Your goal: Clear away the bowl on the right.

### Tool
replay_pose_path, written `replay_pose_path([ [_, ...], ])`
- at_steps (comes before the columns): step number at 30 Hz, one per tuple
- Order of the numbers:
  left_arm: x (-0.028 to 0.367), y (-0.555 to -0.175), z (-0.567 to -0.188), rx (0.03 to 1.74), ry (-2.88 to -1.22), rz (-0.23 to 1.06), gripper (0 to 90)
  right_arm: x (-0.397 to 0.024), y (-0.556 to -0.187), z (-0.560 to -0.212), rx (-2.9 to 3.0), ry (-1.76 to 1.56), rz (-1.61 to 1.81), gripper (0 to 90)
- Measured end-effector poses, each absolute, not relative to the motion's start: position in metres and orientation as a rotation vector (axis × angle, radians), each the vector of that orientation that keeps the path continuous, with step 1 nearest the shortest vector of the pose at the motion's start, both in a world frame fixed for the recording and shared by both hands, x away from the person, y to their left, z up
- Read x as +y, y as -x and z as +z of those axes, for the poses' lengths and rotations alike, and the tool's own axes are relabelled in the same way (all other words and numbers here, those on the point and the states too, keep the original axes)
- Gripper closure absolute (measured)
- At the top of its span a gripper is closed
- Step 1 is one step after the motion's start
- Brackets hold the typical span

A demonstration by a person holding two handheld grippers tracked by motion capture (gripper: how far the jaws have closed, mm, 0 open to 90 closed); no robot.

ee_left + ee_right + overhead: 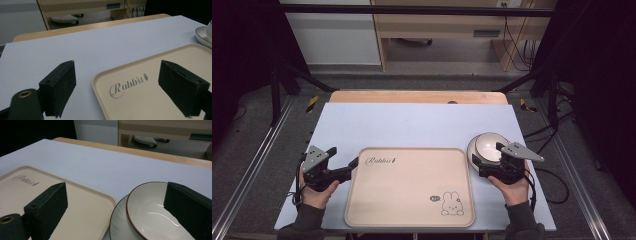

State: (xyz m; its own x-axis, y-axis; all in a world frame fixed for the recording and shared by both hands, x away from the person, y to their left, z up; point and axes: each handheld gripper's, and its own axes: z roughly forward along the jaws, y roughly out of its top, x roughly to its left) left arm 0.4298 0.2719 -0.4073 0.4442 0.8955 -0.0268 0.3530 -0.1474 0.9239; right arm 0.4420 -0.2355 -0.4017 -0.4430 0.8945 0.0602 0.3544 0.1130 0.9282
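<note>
Beige tray point(409, 187) flat on the table point(412, 125), a white bowl point(488, 145) on a saucer point(473, 152) just beside its right edge. Left gripper point(346, 166) wide open at the tray's left corner; right gripper point(484, 162) wide open at the bowl.

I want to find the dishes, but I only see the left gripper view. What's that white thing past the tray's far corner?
Observer: That's a plate with a bowl sitting on it, just right of the tray.
Operator: Is the other gripper near it?
Observer: Yes, the right gripper is open at the bowl's near side.
Operator: Is anything drawn on the tray besides the word?
Observer: A little rabbit, in its near right corner.
</note>
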Motion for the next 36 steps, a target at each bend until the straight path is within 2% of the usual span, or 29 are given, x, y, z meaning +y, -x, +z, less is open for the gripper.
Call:
replay_pose_path([
  [36, 0.274, -0.434, -0.414, 1.108, -1.726, 0.689, 14.3, -0.272, -0.465, -0.403, 1.757, -1.396, 1.166, 7.7],
])
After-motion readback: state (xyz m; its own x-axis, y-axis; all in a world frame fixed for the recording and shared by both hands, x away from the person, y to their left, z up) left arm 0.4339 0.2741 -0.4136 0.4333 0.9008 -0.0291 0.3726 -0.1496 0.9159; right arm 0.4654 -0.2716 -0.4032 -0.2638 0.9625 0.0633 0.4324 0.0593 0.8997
